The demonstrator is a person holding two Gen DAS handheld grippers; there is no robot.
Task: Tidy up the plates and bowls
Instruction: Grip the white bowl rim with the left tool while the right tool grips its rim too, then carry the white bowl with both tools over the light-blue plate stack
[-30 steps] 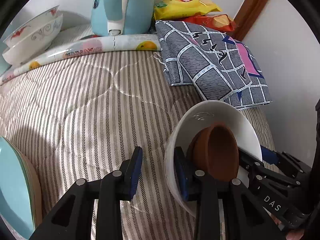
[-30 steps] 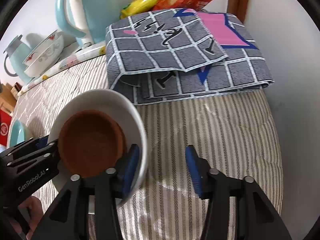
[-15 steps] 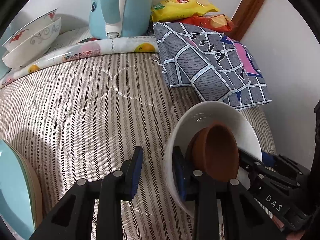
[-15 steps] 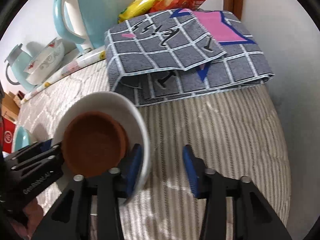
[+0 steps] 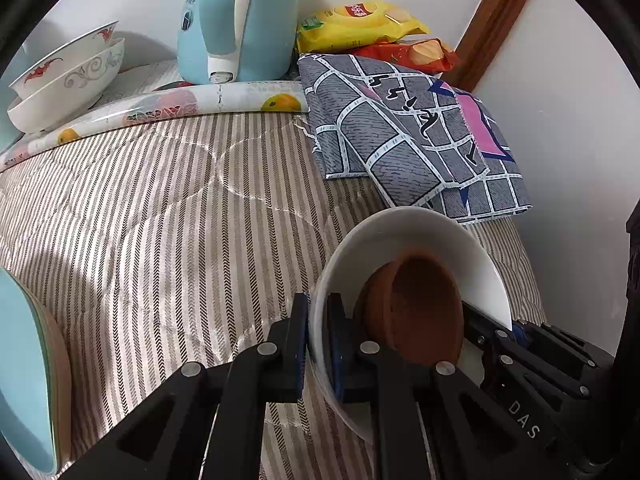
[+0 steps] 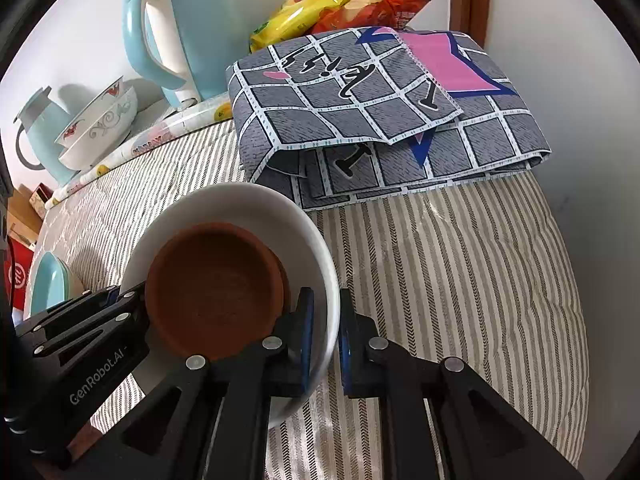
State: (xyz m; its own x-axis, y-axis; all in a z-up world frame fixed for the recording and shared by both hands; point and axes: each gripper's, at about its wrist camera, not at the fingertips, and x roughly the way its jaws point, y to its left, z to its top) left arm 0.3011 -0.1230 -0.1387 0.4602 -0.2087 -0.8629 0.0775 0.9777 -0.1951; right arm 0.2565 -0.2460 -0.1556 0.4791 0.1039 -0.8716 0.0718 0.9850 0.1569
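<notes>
**Inspector:** Nearest item first. The white bowl (image 6: 240, 216) sits on the striped quilt (image 5: 160, 220), with the brown bowl (image 6: 216, 284) nested inside it and tilted toward one side. Both tools grip the same white rim from opposite sides.

**Assistant:** What are the risks?

**Inspector:** In my judgement, three. The brown bowl rests loose; any tilt during a lift could slide it out. Two grips on one rim call for matched motion, and uneven pull may twist the rim out of the pads. Glazed ware pinched on a thin edge can also slip.

**Assistant:** Tool condition?

**Inspector:** The left gripper (image 5: 318, 344) is pressed nearly together, one pad outside the white wall, the other inside. The right gripper (image 6: 326, 340) is the same, pinching the opposite edge. Neither touches the brown bowl directly, as far as I can see.

**Assistant:** Further back?

**Inspector:** A blue plate (image 5: 24, 380) at the near left edge. Beyond, a folded grey cloth (image 6: 392, 120), two stacked patterned bowls (image 5: 68, 80), a blue kettle (image 5: 240, 20) and snack bags (image 5: 360, 24) against the wall.
</notes>
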